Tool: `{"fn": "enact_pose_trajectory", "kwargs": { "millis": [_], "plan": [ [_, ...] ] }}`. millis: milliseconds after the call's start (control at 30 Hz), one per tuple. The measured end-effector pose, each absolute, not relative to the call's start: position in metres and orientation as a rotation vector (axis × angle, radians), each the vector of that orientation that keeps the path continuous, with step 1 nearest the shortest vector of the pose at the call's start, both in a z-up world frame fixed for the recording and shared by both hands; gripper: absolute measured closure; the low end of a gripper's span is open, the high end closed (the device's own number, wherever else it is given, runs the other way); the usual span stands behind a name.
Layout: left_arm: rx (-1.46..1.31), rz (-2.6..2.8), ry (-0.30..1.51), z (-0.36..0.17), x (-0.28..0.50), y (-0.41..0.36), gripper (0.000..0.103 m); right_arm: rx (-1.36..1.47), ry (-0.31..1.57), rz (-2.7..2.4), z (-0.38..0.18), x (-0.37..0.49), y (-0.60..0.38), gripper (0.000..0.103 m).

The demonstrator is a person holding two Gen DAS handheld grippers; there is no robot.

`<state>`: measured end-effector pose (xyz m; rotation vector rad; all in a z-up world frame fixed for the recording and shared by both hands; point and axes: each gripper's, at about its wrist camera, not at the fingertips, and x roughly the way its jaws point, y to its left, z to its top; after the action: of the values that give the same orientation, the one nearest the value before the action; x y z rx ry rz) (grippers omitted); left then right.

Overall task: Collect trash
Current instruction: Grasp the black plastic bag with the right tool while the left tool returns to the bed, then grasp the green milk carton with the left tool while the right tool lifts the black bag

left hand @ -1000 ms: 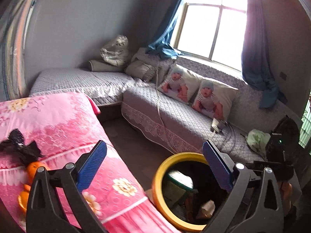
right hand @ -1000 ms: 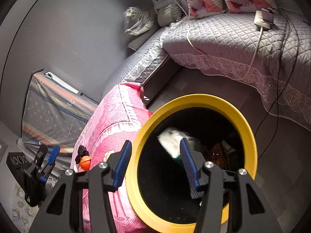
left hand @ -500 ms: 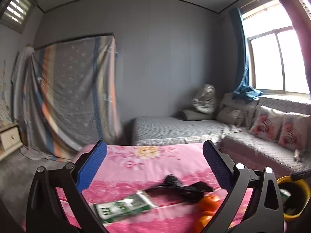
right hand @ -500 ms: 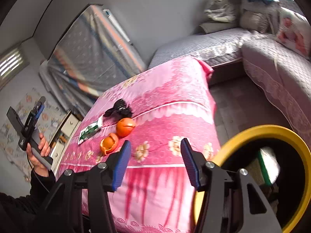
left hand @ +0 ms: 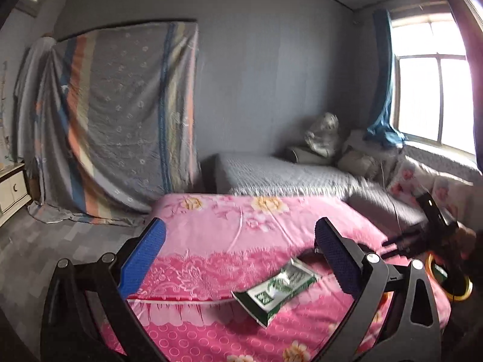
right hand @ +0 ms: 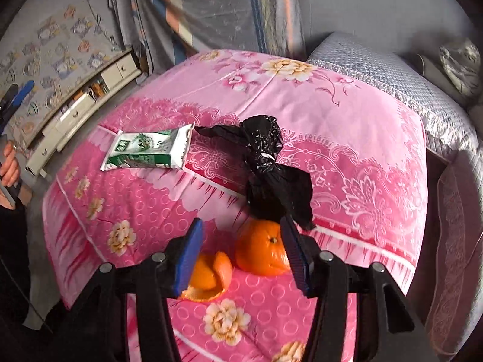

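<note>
On the pink flowered bedspread (right hand: 347, 126) lie a green-and-white packet (right hand: 148, 150), a crumpled black plastic bag (right hand: 268, 163), a whole orange (right hand: 259, 250) and an orange peel (right hand: 208, 277). My right gripper (right hand: 241, 259) hovers open just above the orange and the peel, with nothing pressed between its blue pads. My left gripper (left hand: 240, 256) is open and empty over the bed's near edge, with the packet (left hand: 277, 289) just below and to the right of it. The yellow bin's rim (left hand: 452, 294) shows at the far right.
A grey quilted daybed (left hand: 286, 175) with pillows runs along the window wall. A striped sheet (left hand: 114, 120) hangs on the back wall, and a white cabinet (right hand: 78, 105) stands left of the bed. The person's hand (right hand: 9, 163) shows at the left edge.
Both grippers swung away from the yellow bin to the pink bed. The right gripper rolled and now points down over the orange and peel. The left moved along the bed's edge.
</note>
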<state>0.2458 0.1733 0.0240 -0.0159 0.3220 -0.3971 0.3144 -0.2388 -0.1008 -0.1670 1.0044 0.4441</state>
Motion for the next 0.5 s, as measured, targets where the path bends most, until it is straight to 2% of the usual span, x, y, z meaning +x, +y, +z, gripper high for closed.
{"fn": "enact_pose_trajectory", "kwargs": {
  "millis": [100, 400, 500],
  "plan": [
    [0.057, -0.518, 0.442, -0.01, 0.269, 0.155, 0.008, -0.262, 1.057, 0.415, -0.117, 0.343, -0.223, 0.053],
    [0.259, -0.726, 0.597, -0.071, 0.308, 0.096, 0.008, -0.349, 1.153, 0.328, -0.156, 0.408, -0.196, 0.053],
    [0.318, -0.758, 0.644, -0.087, 0.32, 0.081, 0.008, -0.329, 1.166, 0.319, -0.166, 0.417, -0.194, 0.064]
  ]
}}
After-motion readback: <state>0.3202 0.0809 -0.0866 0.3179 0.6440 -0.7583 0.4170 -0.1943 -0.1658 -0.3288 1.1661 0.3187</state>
